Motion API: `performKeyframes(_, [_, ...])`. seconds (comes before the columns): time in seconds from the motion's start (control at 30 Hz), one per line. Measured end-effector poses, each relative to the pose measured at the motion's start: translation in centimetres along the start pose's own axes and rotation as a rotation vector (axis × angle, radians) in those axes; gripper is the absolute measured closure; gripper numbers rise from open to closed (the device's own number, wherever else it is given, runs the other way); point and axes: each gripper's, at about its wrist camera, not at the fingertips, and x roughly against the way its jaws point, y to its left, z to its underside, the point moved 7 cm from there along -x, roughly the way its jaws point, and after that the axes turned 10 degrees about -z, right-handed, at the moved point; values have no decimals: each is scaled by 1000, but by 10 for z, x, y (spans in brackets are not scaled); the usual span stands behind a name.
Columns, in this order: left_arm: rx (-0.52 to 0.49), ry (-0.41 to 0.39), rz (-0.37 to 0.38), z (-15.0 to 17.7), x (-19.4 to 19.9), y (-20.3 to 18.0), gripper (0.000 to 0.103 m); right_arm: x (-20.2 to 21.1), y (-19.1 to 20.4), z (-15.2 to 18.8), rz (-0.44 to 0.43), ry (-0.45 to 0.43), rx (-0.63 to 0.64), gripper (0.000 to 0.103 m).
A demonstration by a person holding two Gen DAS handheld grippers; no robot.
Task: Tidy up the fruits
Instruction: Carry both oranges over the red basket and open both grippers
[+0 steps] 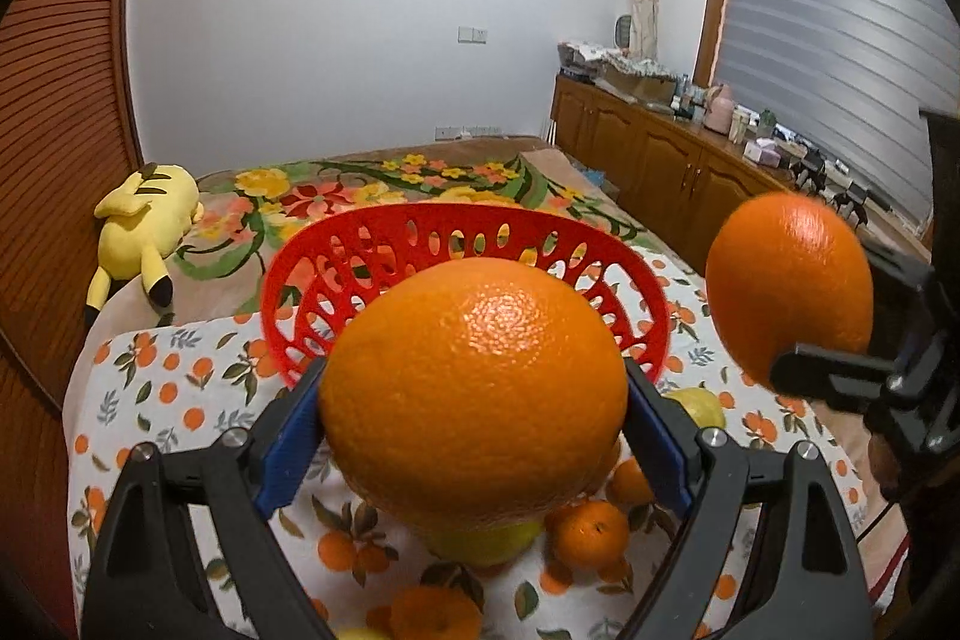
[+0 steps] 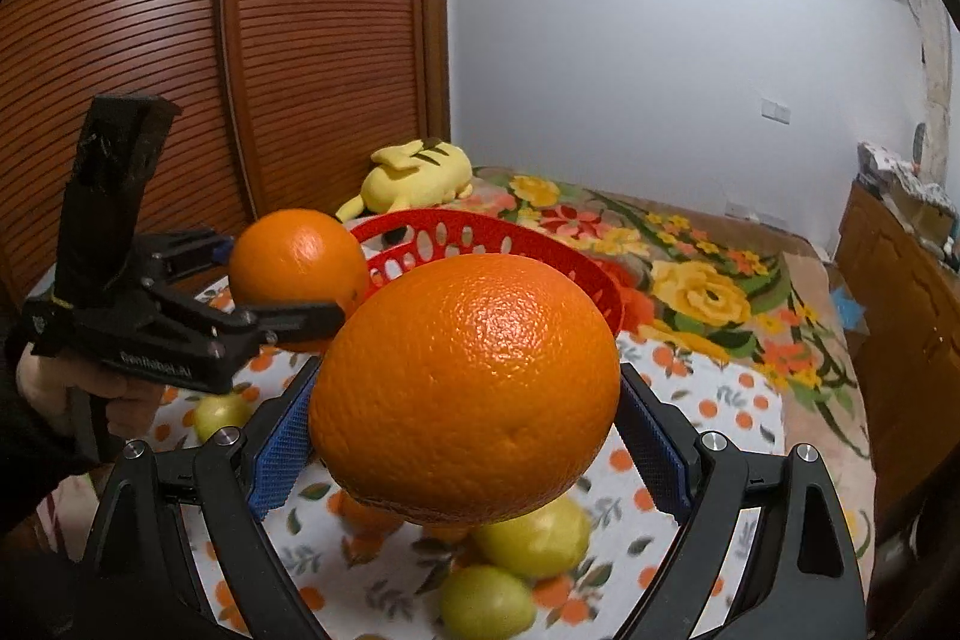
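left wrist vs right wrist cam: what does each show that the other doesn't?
Left wrist only: the cabinet under the blinds, and small oranges on the cloth. Right wrist only: the person's hand on the left hand-held gripper, and two lemons below. Shared: both big oranges, left and right, each clamped; the red basket; the yellow plush toy.

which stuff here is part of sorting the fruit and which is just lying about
Part of the job:
left tool holding an orange
right tool holding another orange
red basket
lemons
small mandarins

Just lying about:
yellow plush toy
clutter on the wooden cabinet
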Motion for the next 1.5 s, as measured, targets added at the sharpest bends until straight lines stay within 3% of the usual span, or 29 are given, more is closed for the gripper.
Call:
performKeyframes(0.4, [-31, 88, -6, 2, -43, 2, 13, -39, -43, -19, -10, 32, 2, 10])
performKeyframes(0.77, [-60, 170, -11, 11, -69, 1, 13, -74, -48, -20, -64, 75, 7, 10])
performKeyframes(1.33, [-74, 183, -25, 9, -73, 8, 13, -94, -49, -15, -110, 122, 2, 10])
performKeyframes(1.5, [-52, 116, -18, -8, -58, 11, 11, -98, -52, -10, -127, 130, -10, 10])
